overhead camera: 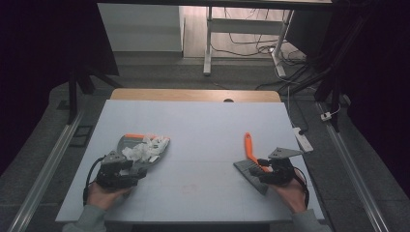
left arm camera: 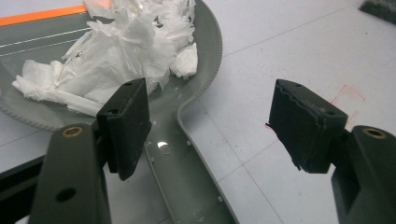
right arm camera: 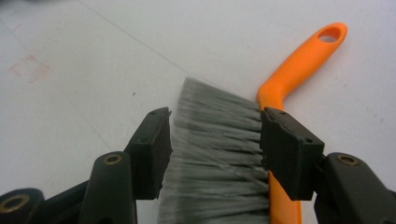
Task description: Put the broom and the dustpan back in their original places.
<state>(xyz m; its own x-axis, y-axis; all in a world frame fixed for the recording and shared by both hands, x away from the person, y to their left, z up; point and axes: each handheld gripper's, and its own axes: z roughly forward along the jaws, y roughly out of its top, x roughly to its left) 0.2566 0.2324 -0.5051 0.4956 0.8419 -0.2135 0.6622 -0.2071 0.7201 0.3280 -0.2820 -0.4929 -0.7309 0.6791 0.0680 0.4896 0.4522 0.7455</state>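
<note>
A dustpan (overhead camera: pixel 130 145) is lying on the left half of the worktop (overhead camera: pixel 203 130), with crumpled paper (overhead camera: pixel 145 147) sitting in it. A hand brush (overhead camera: pixel 252 162) is lying well apart on the right half, its handle pointing toward the far edge. The left tool (left arm camera: pixel 210 126) is straddling the dustpan's handle; the right tool (right arm camera: pixel 215 144) is straddling the brush.

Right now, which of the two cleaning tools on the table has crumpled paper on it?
The grey dustpan by the left gripper holds the white paper. The orange-handled brush at the right gripper carries none.
</note>
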